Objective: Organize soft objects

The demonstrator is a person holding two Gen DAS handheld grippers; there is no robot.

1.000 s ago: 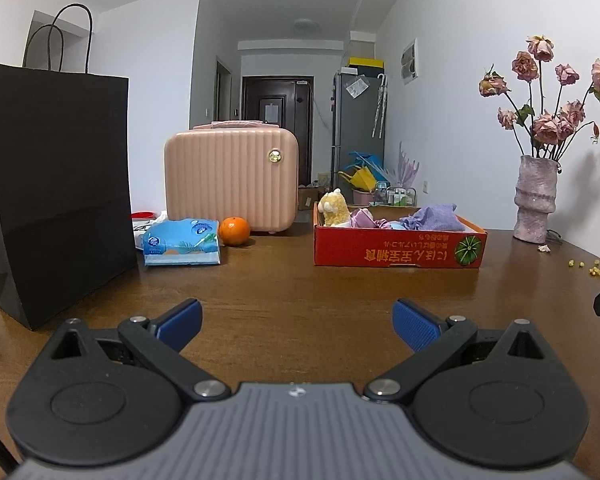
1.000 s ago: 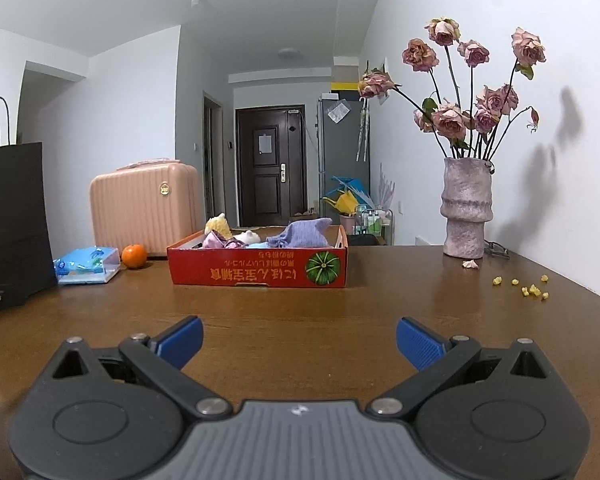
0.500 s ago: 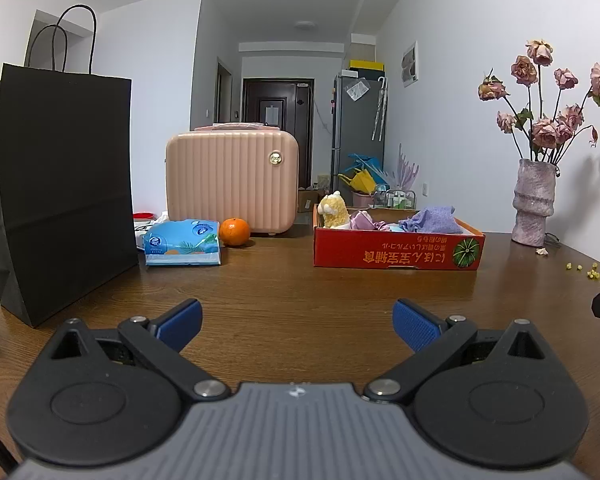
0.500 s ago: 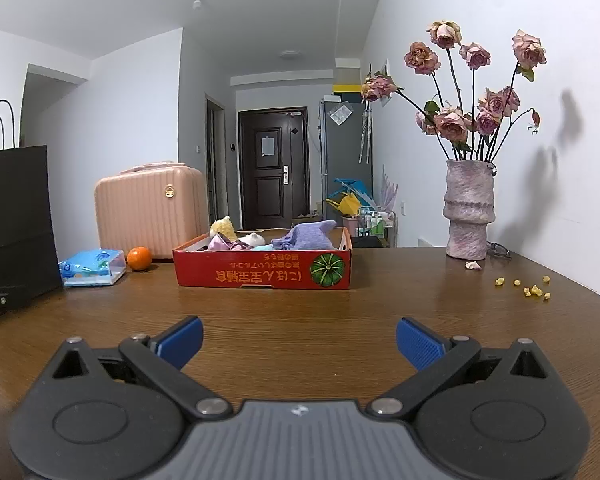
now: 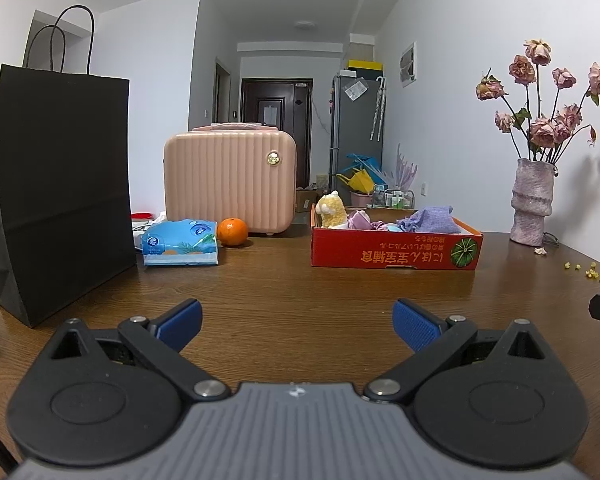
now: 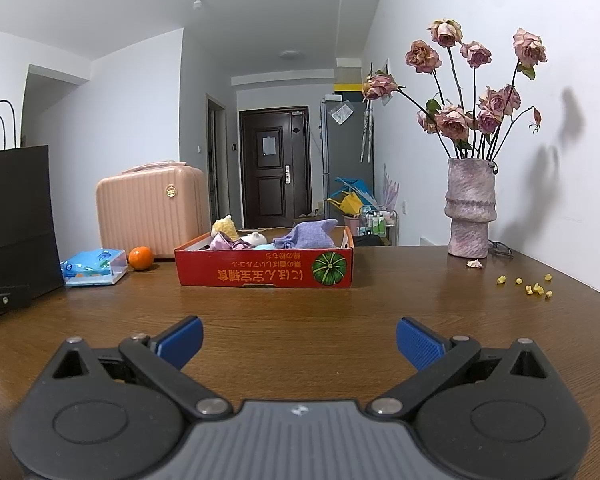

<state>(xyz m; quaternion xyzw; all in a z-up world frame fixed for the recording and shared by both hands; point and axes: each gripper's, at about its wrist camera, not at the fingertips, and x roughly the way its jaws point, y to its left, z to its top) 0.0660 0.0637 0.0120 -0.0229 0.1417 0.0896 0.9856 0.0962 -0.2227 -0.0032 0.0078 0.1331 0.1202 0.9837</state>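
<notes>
Above table point(image 5: 292, 280), both grippers' jaws spread, empty; red box point(image 6: 264, 274) ahead.

Glossy wood table point(image 5: 292, 280) — matt cardboard box point(image 5: 396, 254), fuzzy plush toy point(image 5: 331, 210).

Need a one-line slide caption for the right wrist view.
Open right tongs face a red box of soft toys and cloths on a wooden table, rose vase to the right.
</notes>
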